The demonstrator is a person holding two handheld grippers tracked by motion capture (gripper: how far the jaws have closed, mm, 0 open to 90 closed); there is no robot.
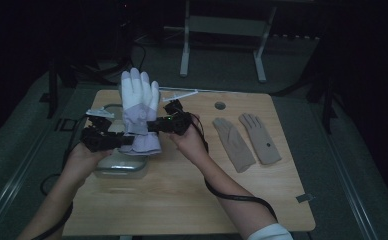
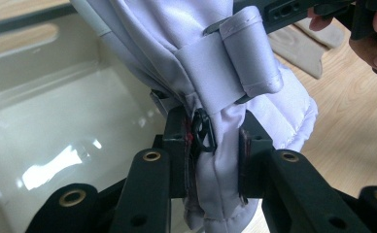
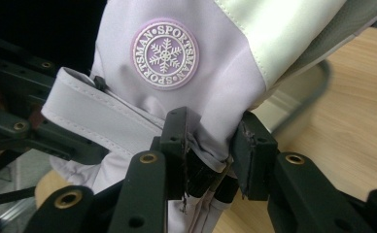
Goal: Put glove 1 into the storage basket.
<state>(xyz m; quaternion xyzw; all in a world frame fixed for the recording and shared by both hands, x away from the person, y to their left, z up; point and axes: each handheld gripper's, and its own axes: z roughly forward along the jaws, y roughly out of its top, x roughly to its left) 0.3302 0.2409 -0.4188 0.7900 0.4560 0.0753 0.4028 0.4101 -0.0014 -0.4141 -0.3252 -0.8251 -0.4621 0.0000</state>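
A padded white and lilac ski glove (image 1: 138,112) hangs upright in the air, fingers up, over the left part of the wooden table (image 1: 192,200). My left gripper (image 1: 127,141) is shut on the cuff's left side; in the left gripper view its pads pinch the lilac cuff fabric (image 2: 220,160) beside a black buckle. My right gripper (image 1: 152,126) is shut on the cuff's right side; the right gripper view has the glove (image 3: 177,97) with its round snowflake badge (image 3: 164,53) just above the jaws.
A clear plastic bin (image 1: 121,166) stands on the table directly below the glove, also seen as the pale bin (image 2: 55,145). Two thin beige gloves (image 1: 247,139) lie flat on the table's right half. A white table frame (image 1: 222,35) stands on the floor behind.
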